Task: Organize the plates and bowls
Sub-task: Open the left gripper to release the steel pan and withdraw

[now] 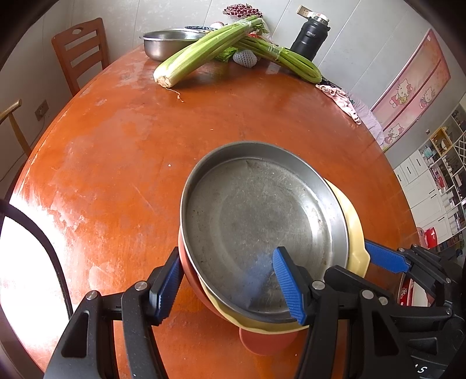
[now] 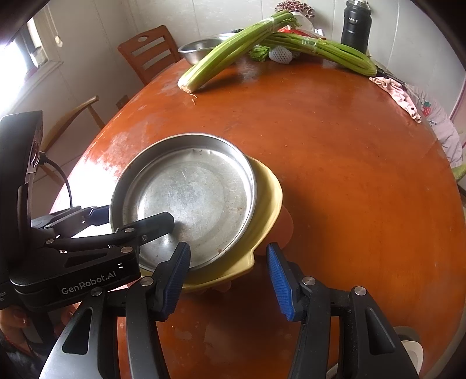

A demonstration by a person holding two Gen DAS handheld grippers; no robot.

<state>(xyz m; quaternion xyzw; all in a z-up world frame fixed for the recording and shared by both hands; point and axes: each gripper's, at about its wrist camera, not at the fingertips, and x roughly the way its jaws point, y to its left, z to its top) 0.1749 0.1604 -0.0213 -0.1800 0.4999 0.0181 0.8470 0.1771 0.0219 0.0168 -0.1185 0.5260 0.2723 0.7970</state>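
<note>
Between my open left gripper (image 1: 230, 287) sits the steel plate's (image 1: 256, 215) near rim; my open right gripper (image 2: 228, 277) maybe straddles the yellow bowl (image 2: 266, 201).

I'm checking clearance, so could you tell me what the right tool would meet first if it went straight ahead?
Most likely the yellow dish: its handle tab sits between the open right tool's fingers, just ahead. Depth is uncertain.

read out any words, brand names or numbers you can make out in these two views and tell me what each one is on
"GenRobot.AI": white lettering on the black body of the left gripper, seen in the right wrist view.
White brand mark on the black flask: too small to read.
Red print ending in "ries" on the pale garment: rest unreadable.
Pink poster: cartoon cats, no legible words.
</note>
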